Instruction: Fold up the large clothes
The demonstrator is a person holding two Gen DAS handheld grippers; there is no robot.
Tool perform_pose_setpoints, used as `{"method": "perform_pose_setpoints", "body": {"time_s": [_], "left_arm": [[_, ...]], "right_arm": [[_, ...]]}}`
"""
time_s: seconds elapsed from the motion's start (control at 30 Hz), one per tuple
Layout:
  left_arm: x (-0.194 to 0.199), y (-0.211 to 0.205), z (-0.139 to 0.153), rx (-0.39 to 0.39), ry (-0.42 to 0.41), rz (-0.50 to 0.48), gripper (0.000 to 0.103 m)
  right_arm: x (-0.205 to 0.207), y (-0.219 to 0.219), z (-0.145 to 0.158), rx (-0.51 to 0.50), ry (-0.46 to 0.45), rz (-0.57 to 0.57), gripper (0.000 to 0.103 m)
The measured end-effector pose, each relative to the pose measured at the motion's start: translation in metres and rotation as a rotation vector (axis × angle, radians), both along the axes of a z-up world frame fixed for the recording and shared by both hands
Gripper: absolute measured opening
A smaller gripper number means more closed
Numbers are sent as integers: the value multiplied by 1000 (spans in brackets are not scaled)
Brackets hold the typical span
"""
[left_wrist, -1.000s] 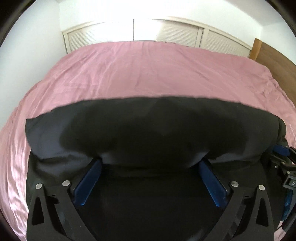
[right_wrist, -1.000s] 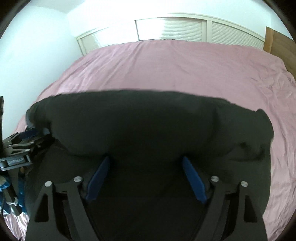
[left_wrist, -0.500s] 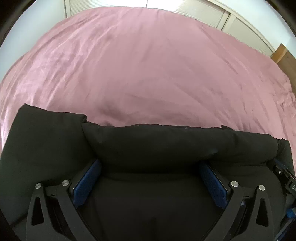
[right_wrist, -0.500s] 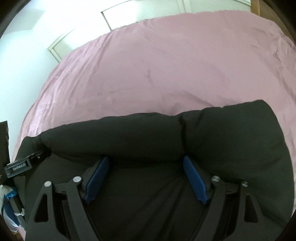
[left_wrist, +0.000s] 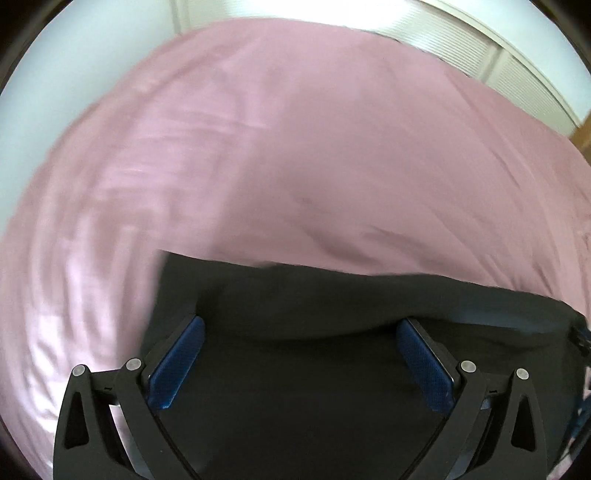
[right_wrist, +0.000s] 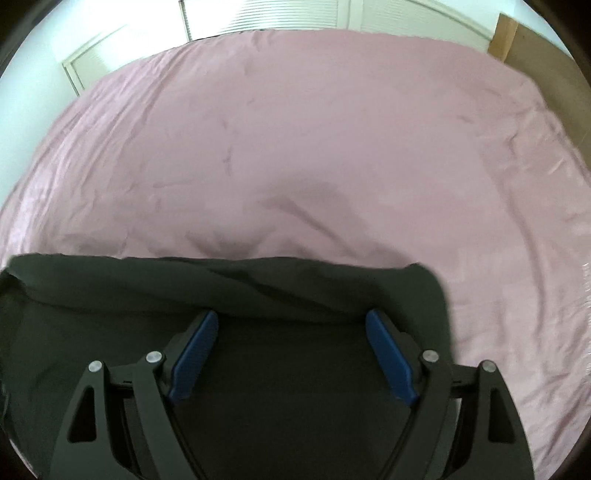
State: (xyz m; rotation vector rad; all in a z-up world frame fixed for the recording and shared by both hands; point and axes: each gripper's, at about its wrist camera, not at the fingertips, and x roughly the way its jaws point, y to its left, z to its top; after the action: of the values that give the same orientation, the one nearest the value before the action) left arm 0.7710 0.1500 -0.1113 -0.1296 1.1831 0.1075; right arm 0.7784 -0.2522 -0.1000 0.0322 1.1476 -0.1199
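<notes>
Currently both tools, left tool (left_wrist: pixel 301 354) and right tool (right_wrist: pixel 291 350), are gaping over the black garment (right_wrist: pixel 258 288) on the pink bed (right_wrist: pixel 295 147), risking a bunched, uneven fold

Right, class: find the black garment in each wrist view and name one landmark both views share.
Left wrist view: the black garment fills the lower centre and right, draped over the tips of the left claw.
Right wrist view: it fills the lower left and centre, draped over the tips of the right claw.
Shared landmark: the pink bedsheet, with white louvred doors behind.
</notes>
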Motion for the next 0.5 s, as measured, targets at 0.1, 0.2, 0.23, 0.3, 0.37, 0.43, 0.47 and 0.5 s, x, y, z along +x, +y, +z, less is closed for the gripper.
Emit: {"method": "perform_pose_setpoints", "body": {"time_s": [0.1, 0.2, 0.23, 0.3, 0.37, 0.43, 0.47, 0.5], "left_arm": [[-13, 20, 25, 34, -57, 23, 102], [-30, 11, 43, 36, -111, -14, 102], [-34, 3, 47, 27, -124, -31, 102], [-35, -21, 52, 0, -142, -79, 102], [-35, -50, 51, -23, -148, -132, 102], [-30, -82, 45, -32, -143, -194, 102], [-27, -99, 40, -25, -137, -227, 102], [-23, -112, 35, -16, -131, -249, 102]], "right_arm": [[-11, -8, 19, 39, -50, -42, 83], [-20, 10, 41, 96, -124, -15, 83], [-24, 18, 45, 104, -135, 3, 83], [-30, 42, 49, 126, -147, 59, 83], [-32, 68, 48, 145, -148, 118, 83], [-30, 95, 44, 149, -142, 181, 83], [-28, 108, 41, 144, -141, 209, 83], [-24, 118, 36, 140, -135, 232, 83]]}}
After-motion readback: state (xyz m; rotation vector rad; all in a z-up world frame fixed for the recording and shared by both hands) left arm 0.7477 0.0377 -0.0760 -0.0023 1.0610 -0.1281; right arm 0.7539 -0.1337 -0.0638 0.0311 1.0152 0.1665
